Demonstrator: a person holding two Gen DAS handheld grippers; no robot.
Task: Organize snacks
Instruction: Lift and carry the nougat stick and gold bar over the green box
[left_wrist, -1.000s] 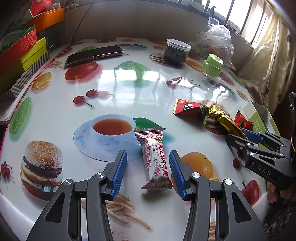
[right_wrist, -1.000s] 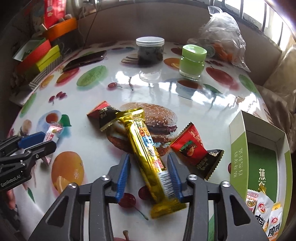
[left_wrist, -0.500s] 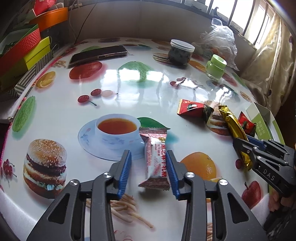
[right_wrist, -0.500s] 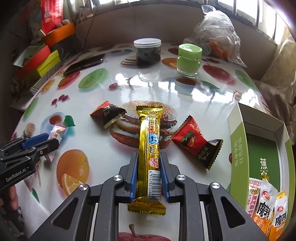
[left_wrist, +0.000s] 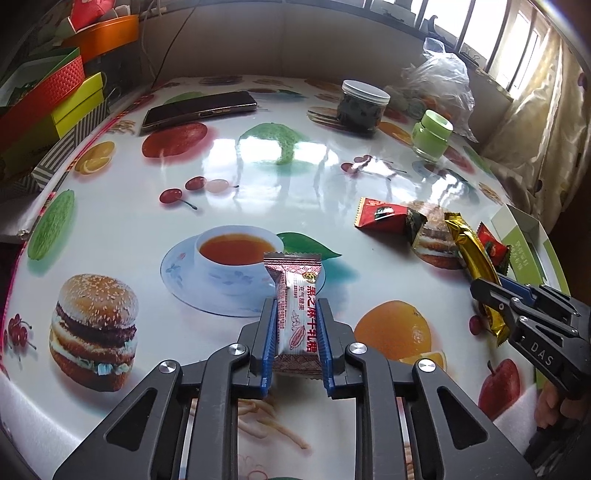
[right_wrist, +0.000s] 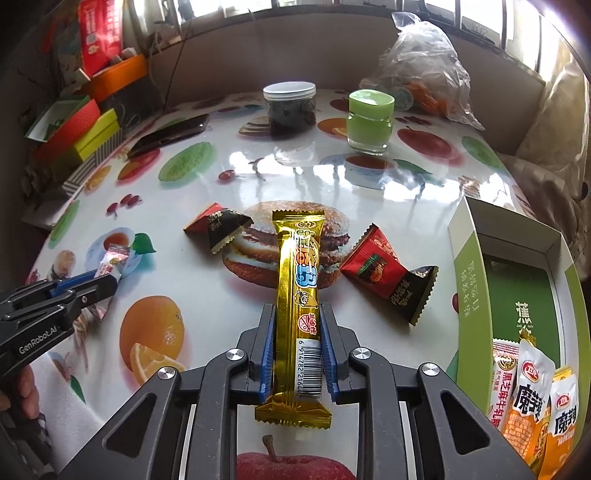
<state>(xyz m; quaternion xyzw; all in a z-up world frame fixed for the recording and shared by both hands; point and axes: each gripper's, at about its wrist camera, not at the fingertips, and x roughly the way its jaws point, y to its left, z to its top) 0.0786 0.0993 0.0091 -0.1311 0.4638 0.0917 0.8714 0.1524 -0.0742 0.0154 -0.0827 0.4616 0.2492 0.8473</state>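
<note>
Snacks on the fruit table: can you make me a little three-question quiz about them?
1. True or false: the left gripper is shut on the pink-and-white candy.
2. What does the right gripper hold? A) gold bar B) green jar C) phone
3. How many red-and-black triangle packets lie loose on the table?

Key: 1 true; 2 A; 3 two.

Round table (left_wrist: 122, 229), glossy cloth printed with fruit, burgers and a tea cup; window glare on its top. Plain beige wall (left_wrist: 295, 40) behind. Barred windows (left_wrist: 480, 33) upper right, daylight through them. Pale patterned curtain (left_wrist: 532, 110) at right. Stacked coloured boxes (left_wrist: 55, 96) at left.
</note>
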